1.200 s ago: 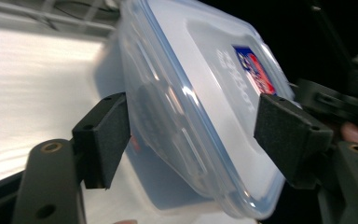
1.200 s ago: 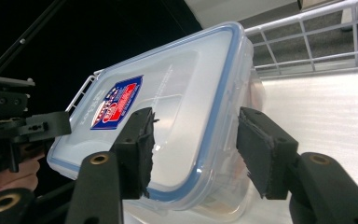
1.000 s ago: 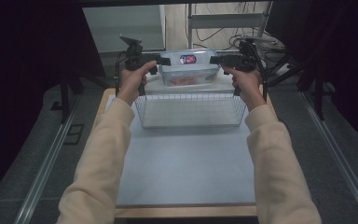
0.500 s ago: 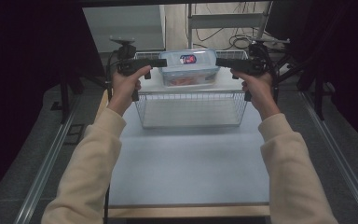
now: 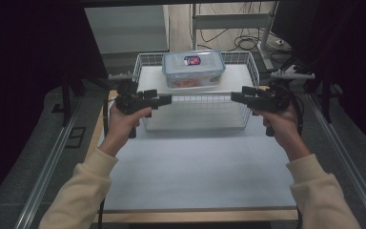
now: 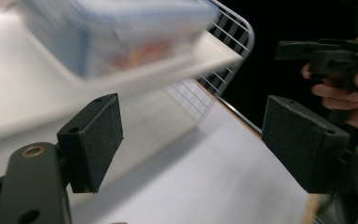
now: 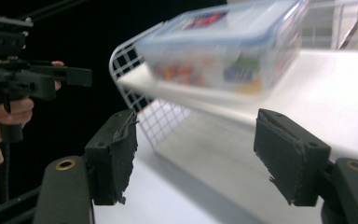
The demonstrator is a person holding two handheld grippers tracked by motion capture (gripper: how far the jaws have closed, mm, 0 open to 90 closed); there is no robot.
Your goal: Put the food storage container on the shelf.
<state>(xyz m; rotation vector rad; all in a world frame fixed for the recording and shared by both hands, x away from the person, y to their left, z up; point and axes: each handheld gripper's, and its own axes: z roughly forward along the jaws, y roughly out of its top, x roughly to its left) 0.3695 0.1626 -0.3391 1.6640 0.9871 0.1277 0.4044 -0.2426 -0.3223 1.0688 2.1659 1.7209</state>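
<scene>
1. Between the two grippers, and a little beyond their tips, stands a white wire basket (image 5: 195, 112) on the pale table (image 5: 190, 176).
2. Left gripper (image 5: 164, 99) is held by the person's left hand (image 5: 124, 121) just beside the basket's left front corner, pointing inward; its jaws stand apart with nothing between them, as the left gripper view shows (image 6: 191, 140).
3. Right gripper (image 5: 238, 97) is held by the right hand (image 5: 279, 121) just beside the basket's right front corner, pointing inward at the other; its jaws have just been opening and hold nothing (image 7: 196, 154).
4. Beyond both tips, at the far side of the basket, sits a clear plastic box with a blue-rimmed lid (image 5: 193, 68), apart from either gripper.
5. Neither gripper touches the basket or the box.
</scene>
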